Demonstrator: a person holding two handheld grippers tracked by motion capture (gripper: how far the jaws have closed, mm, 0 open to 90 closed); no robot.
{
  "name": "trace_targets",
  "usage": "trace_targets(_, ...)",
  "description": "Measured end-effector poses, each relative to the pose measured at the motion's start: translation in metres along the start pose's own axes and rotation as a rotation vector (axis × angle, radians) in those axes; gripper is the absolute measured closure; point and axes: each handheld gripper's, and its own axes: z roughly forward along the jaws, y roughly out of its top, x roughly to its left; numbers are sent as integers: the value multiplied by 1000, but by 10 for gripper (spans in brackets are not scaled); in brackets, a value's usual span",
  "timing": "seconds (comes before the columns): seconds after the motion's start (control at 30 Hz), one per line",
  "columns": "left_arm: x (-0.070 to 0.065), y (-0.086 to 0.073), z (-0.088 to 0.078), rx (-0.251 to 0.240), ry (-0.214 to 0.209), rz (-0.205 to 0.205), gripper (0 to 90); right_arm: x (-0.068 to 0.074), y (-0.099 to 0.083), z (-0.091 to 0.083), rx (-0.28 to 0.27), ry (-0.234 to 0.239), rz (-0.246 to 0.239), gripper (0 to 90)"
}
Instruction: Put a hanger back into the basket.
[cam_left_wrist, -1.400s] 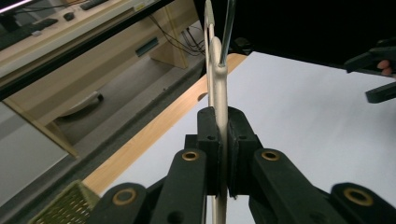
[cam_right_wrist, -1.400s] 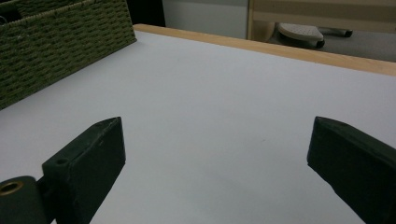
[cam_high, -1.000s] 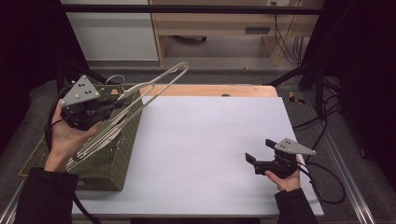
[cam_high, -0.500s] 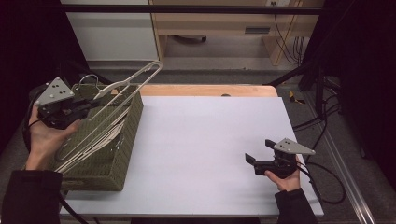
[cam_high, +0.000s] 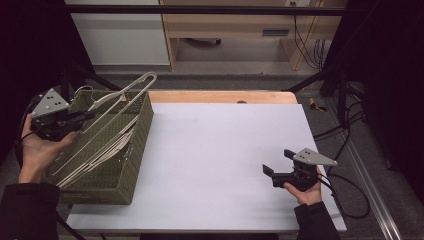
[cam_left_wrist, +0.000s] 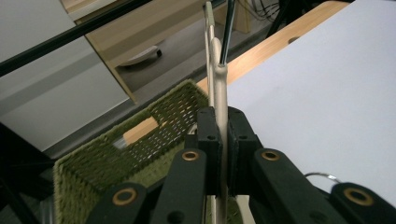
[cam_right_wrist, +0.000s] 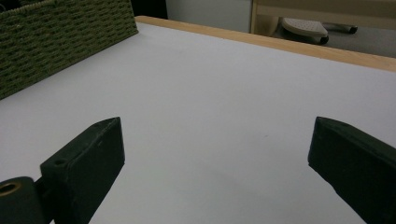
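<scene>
1. High view: the left gripper (cam_high: 87, 116) sits at the left edge of the table, over the near-left rim of a green woven basket (cam_high: 134, 150). Its jaws are clamped on a cream clothes hanger (cam_high: 131, 89). The hanger tilts up and away to the right, its far end above the basket's back rim. More pale hangers (cam_high: 102, 152) lie slanted inside the basket. The basket stands on the left side of the white table (cam_high: 220, 150), partly overhanging its left edge.
2. High view, right side: the right gripper (cam_high: 275, 167) rests low at the near-right part of the table, jaws spread wide with nothing between them, well apart from the basket.
3. Left gripper view: the two black jaws press from both sides on the thin cream bar of the hanger (cam_left_wrist: 219, 79), which runs straight up between them. The basket (cam_left_wrist: 140, 149) lies below and to the left; the white table (cam_left_wrist: 327, 93) to the right.
4. Right gripper view: both jaws stand far apart above bare white table (cam_right_wrist: 224, 93). A corner of the basket (cam_right_wrist: 60, 37) shows at upper left, well apart from the jaws.
</scene>
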Motion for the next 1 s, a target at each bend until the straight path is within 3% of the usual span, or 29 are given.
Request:
trace_targets(0.23,7,-15,2,37,22,20,859,0,0,0,4,-3,-3,42)
trace_targets(0.7,13,-52,25,165,51,44,859,0,-1,2,8,-3,-6,41)
trace_targets(0.73,13,-55,27,158,54,46,858,0,-1,2,9,-2,-4,42)
trace_targets(0.87,9,-69,33,174,48,11,859,1,-1,2,14,-4,-6,41)
trace_targets(1.0,3,-84,44,207,43,13,858,1,-1,3,16,-3,-6,41)
